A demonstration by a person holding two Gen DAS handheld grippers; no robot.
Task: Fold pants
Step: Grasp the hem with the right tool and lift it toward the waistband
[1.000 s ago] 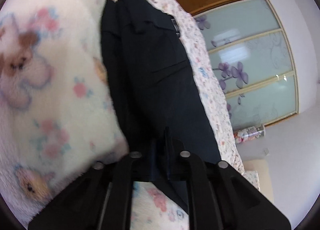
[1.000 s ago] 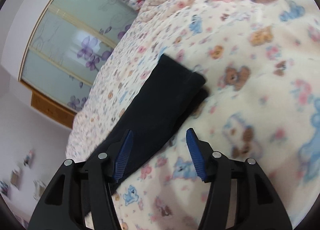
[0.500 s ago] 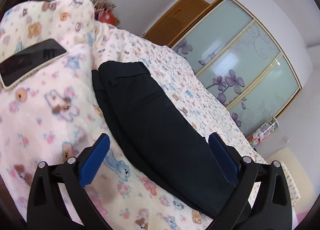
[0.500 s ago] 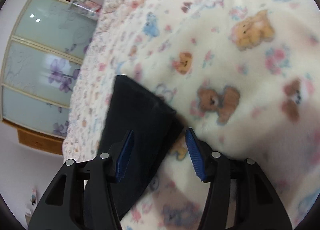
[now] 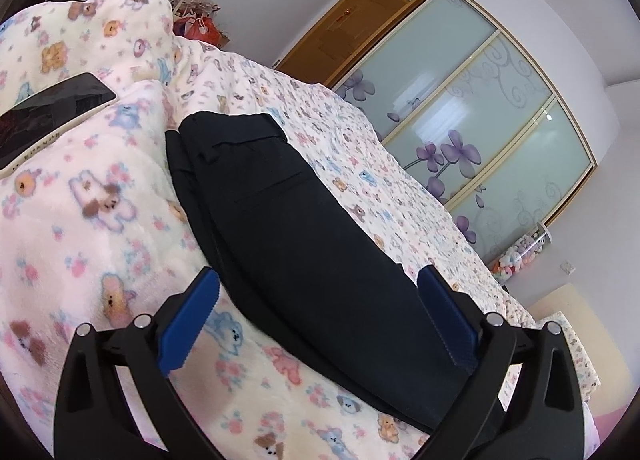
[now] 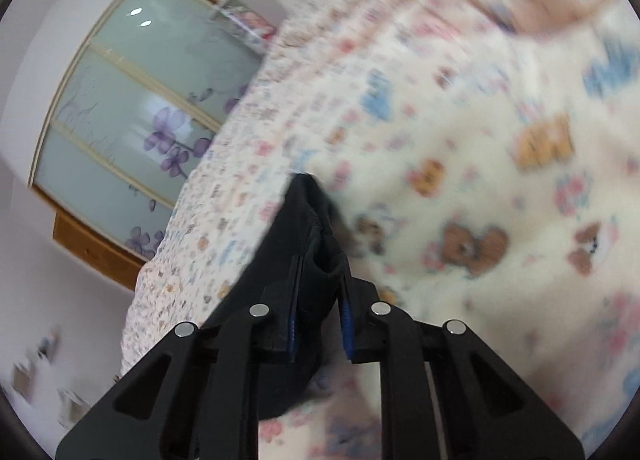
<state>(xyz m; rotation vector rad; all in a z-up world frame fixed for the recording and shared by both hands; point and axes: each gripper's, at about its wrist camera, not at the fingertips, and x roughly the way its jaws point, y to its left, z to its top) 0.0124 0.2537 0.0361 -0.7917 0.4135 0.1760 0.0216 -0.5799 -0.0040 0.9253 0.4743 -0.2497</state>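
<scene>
The black pants (image 5: 304, 236) lie folded lengthwise on a teddy-bear blanket (image 5: 92, 228), waistband at the far end. My left gripper (image 5: 320, 300) is open, its blue pads on either side of the pants and above them, holding nothing. In the right wrist view my right gripper (image 6: 318, 300) is shut on the hem end of the pants (image 6: 304, 228), with bunched black cloth between the blue pads and lifted a little off the blanket.
A phone (image 5: 48, 116) lies on the raised blanket at the left. A floral sheet (image 5: 360, 156) covers the bed beyond the pants. Glass wardrobe doors (image 5: 480, 108) and a wooden door (image 5: 348, 32) stand behind the bed.
My left gripper let go of the pants, opened wide and drew back. My right gripper moved down onto the hem end and closed on it.
</scene>
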